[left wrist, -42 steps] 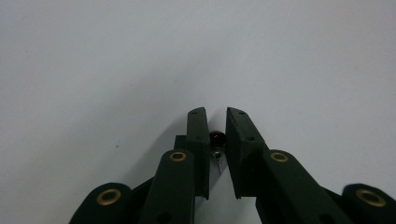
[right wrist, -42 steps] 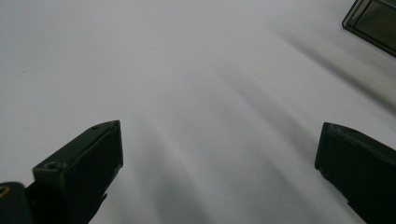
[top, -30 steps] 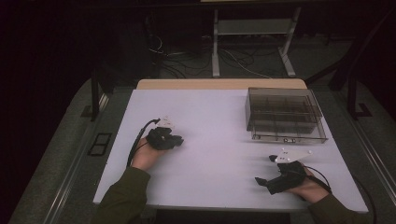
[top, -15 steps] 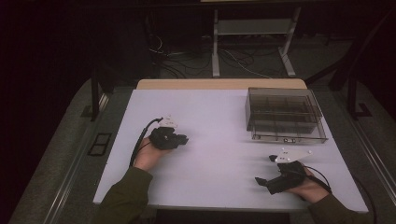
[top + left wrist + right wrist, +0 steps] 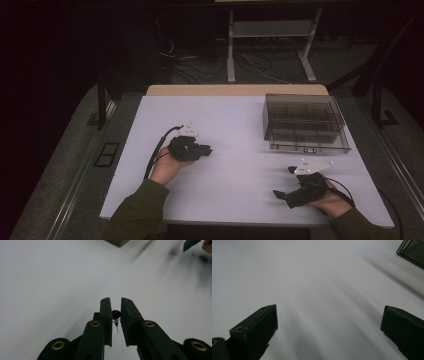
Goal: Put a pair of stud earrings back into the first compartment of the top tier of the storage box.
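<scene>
A small dark red round part [image 5: 116, 313] with thin metal leads sits pinched between the pads of my left gripper [image 5: 116, 301], so that gripper is shut on it. In the high view the left gripper [image 5: 207, 150] is left of the table's middle, pointing right, a little above the white surface. Near the front right edge my right gripper [image 5: 283, 182] points left with its jaws wide apart. The right gripper view shows the right gripper [image 5: 329, 313] with only bare table between its fingers.
A clear plastic compartment box [image 5: 305, 122] stands at the back right of the white table [image 5: 235, 120]; its corner shows in the left gripper view [image 5: 117, 242] and the right gripper view [image 5: 412, 250]. Cables trail from both grippers toward the front.
My left hand has moved to the right across the table and risen slightly, still gripping the small part. The right hand has kept still.
</scene>
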{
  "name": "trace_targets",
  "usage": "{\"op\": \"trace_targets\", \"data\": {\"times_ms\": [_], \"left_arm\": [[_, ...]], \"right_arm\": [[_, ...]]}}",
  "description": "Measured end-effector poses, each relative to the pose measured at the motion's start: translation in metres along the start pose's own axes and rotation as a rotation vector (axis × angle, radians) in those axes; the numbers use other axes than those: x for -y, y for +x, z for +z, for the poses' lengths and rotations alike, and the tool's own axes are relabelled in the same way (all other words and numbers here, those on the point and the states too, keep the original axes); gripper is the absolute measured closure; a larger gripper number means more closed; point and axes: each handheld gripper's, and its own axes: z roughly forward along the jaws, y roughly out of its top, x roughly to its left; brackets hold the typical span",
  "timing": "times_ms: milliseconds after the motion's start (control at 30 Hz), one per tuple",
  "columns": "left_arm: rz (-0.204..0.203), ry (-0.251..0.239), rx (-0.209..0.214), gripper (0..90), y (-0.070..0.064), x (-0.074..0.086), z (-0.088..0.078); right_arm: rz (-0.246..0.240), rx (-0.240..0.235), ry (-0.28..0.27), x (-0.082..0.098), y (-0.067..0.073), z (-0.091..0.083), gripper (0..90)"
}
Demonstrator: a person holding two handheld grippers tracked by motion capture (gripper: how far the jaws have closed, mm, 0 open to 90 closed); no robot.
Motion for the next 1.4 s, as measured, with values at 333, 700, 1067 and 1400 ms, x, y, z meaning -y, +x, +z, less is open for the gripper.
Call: {"op": "trace_targets", "data": {"times_ms": [333,700,1067,1400], "left_arm": [[0.015,-0.025,0.047,79.1,-0.010,-0.016,0.008],[0.058,-0.044,0.098,79.1,-0.021,-0.043,0.021],[0.098,-0.056,0.136,79.1,-0.034,-0.069,0.039],[0.121,-0.077,0.169,79.0,-0.042,-0.090,0.057]], "right_arm": [[0.000,-0.002,0.003,0.000,0.000,0.000,0.4],[0.003,0.001,0.000,0.000,-0.001,0.000,0.4],[0.001,0.000,-0.003,0.000,0.000,-0.001,0.4],[0.003,-0.001,-0.002,0.000,0.000,-0.001,0.4]]}}
